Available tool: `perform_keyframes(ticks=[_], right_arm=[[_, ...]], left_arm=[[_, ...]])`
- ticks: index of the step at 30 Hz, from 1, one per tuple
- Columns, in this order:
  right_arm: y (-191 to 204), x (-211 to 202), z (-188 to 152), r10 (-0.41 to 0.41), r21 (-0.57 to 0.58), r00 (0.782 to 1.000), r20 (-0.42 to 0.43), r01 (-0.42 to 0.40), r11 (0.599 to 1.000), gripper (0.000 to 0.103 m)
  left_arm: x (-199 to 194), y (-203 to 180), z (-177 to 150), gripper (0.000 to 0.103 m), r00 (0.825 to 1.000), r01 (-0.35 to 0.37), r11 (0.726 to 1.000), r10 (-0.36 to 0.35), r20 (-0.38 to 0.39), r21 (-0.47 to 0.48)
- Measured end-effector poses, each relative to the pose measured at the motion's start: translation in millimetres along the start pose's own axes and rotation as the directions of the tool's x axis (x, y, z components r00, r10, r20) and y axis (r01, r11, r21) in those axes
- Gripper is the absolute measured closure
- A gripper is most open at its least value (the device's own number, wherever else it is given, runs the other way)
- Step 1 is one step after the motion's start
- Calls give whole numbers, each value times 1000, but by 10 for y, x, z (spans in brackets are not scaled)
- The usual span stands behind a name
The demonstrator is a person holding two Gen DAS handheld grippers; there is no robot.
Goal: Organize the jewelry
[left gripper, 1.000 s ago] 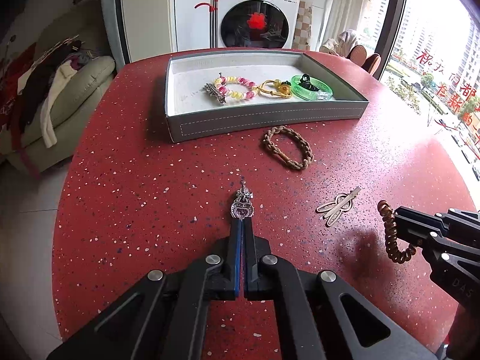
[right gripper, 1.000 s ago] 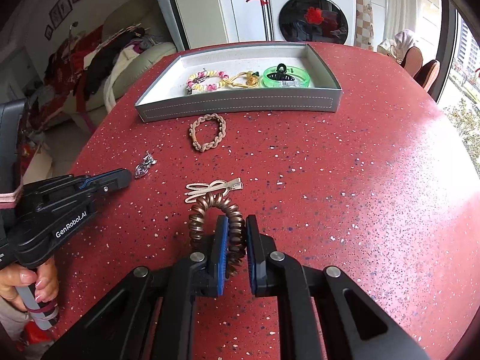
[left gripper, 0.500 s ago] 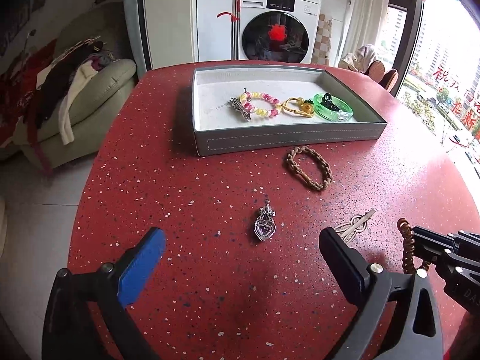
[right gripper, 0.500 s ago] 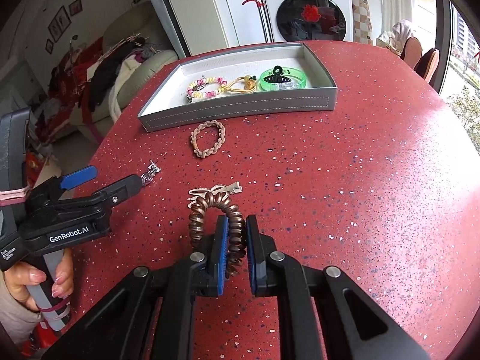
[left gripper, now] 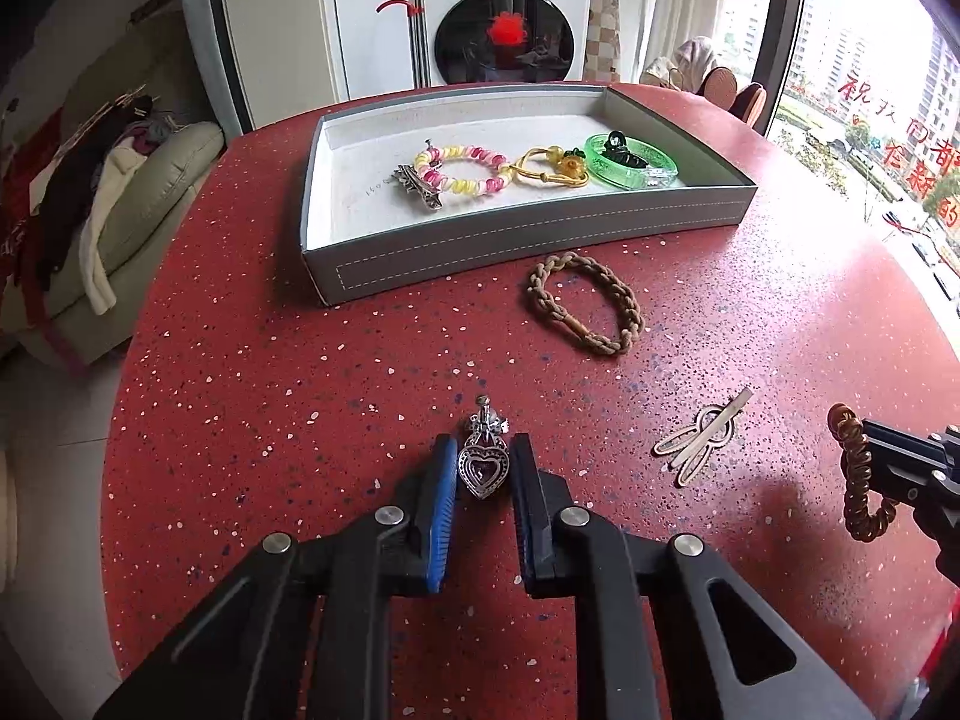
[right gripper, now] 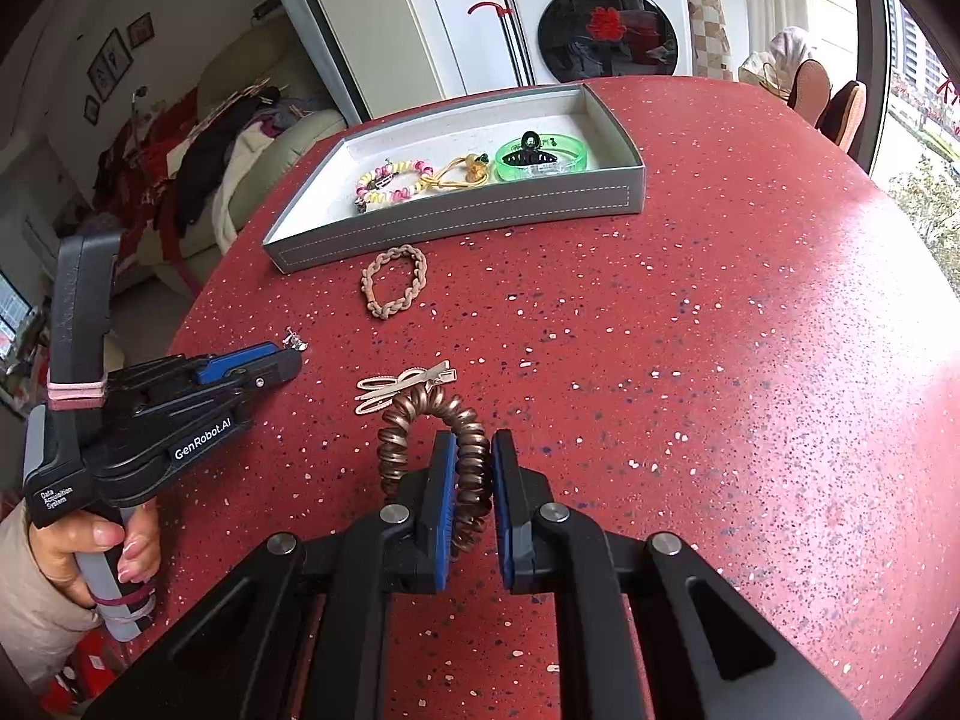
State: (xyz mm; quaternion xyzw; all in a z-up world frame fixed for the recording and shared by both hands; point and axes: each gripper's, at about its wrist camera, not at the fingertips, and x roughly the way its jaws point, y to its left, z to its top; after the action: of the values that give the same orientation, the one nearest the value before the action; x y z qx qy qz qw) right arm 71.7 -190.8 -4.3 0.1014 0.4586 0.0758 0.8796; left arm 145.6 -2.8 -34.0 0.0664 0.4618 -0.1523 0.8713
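A silver heart pendant (left gripper: 483, 468) lies on the red speckled table (left gripper: 270, 390), between the blue pads of my left gripper (left gripper: 483, 441). Its jaws are closing and the pads touch both sides of the heart. In the right wrist view the left gripper (right gripper: 288, 357) sits low over the table, with the pendant's top (right gripper: 295, 338) peeking past its tip. My right gripper (right gripper: 471, 438) is shut on a brown spiral hair tie (right gripper: 420, 408), held just above the table. The left wrist view shows that hair tie (left gripper: 858, 480) at the far right.
A grey tray (left gripper: 528, 240) at the back holds a pink-and-yellow bracelet (left gripper: 468, 187), a silver clip (left gripper: 420, 189), a yellow tie (left gripper: 546, 171) and a green bangle (left gripper: 630, 177). A braided brown bracelet (left gripper: 624, 306) and a bow-shaped hair clip (left gripper: 702, 438) lie on the table.
My left jaws, shut behind the pendant, swung wide open and then closed around it as the gripper moved forward. The right gripper kept still, holding the spiral tie.
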Motion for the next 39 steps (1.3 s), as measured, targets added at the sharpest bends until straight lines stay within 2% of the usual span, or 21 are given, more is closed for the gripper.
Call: perform_keyframes(ticks=[7, 20, 32, 39], right_arm=[[-61, -24, 89, 14, 23, 1000, 10, -14, 1000, 90], [-129, 38, 463, 18, 16, 1000, 17, -19, 1000, 90], [-168, 253, 1220, 41, 10, 998, 39, -41, 999, 90], [-189, 494, 1694, 24, -5, 999, 47, -24, 1000, 90]], left_arm=[[-120, 54, 43, 67, 998, 59, 997, -59, 14, -47], [-351, 69, 377, 67, 993, 94, 994, -90, 76, -48], [-213, 185, 922, 67, 992, 73, 996, -67, 107, -59], [-29, 271, 1328, 67, 993, 43, 997, -35, 114, -71]])
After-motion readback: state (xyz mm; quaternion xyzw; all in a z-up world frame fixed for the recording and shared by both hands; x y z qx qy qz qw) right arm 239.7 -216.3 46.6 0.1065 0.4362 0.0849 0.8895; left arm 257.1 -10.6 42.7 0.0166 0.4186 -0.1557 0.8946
